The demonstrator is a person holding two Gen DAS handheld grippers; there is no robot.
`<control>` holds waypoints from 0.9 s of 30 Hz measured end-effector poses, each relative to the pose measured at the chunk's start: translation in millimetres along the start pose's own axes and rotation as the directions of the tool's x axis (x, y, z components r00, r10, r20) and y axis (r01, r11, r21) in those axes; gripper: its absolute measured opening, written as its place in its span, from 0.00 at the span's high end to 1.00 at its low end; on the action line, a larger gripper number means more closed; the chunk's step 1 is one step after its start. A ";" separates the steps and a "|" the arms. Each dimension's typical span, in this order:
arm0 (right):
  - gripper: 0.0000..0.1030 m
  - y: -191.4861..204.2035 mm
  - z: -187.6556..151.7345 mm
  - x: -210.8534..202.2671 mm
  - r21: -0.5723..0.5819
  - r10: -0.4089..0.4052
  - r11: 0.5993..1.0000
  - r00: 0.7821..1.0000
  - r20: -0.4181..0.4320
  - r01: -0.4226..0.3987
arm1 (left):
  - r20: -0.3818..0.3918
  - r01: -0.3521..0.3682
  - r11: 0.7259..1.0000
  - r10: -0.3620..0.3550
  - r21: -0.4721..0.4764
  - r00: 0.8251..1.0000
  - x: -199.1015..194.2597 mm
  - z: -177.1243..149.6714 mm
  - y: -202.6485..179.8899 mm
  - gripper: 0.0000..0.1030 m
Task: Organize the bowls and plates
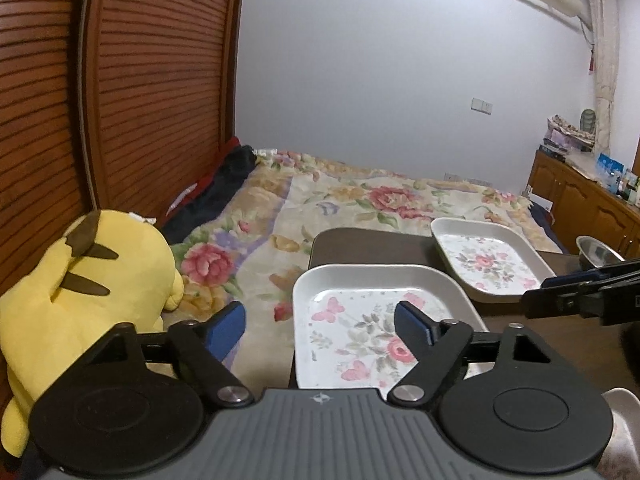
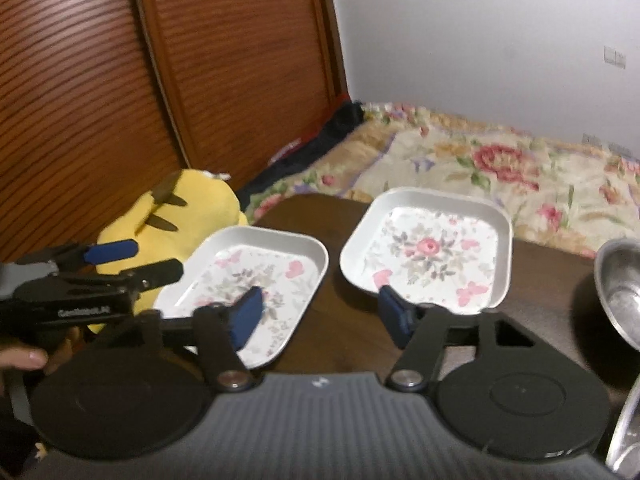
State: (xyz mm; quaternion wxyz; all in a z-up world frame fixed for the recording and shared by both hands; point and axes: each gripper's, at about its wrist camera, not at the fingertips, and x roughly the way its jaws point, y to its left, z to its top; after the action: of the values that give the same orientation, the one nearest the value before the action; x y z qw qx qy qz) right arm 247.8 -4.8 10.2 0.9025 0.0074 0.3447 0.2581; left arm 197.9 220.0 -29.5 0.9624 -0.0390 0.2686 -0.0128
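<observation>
Two white square plates with flower prints lie on a dark brown table (image 1: 560, 344). The near-left plate (image 1: 372, 320) also shows in the right wrist view (image 2: 248, 276). The far-right plate (image 1: 486, 262) also shows there (image 2: 432, 248). My left gripper (image 1: 320, 326) is open and empty, its fingers straddling the near-left plate's left rim from above. My right gripper (image 2: 320, 310) is open and empty above the table between the two plates. A steel bowl (image 2: 620, 288) stands at the right; it also shows in the left wrist view (image 1: 598, 252).
A yellow plush toy (image 1: 80, 304) sits left of the table. A bed with a flowered cover (image 1: 360, 204) lies behind. A slatted wooden wardrobe (image 1: 120, 100) stands on the left. A second steel rim (image 2: 624, 432) shows at the lower right.
</observation>
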 end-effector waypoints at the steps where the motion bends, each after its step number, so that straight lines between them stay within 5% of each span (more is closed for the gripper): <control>1: 0.48 -0.8 1.1 5.3 0.014 0.014 1.000 1.000 -0.020 -0.014 | -0.009 0.003 1.000 -0.003 -0.003 1.000 2.8 -0.4 1.8 0.27; 16: 0.74 4.2 -2.7 50.4 0.053 0.049 0.998 0.987 -0.155 -0.041 | -0.100 0.015 0.998 -0.022 -0.068 0.995 24.0 -13.3 23.3 0.76; 23: 0.83 7.0 -5.5 52.8 0.037 0.056 0.998 0.985 -0.161 -0.050 | -0.112 0.054 0.995 -0.064 -0.087 0.992 25.0 -15.4 21.6 0.92; 27: 0.89 6.7 -6.7 55.1 0.045 0.074 0.997 0.983 -0.168 -0.067 | -0.130 0.051 0.995 -0.062 -0.087 0.990 20.5 -13.8 16.2 0.93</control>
State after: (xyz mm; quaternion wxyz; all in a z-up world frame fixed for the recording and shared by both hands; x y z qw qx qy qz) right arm 275.1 25.8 -27.7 0.8599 0.0154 0.4248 0.2828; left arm 208.3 234.2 -53.2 0.9392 -0.0859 0.3311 -0.0316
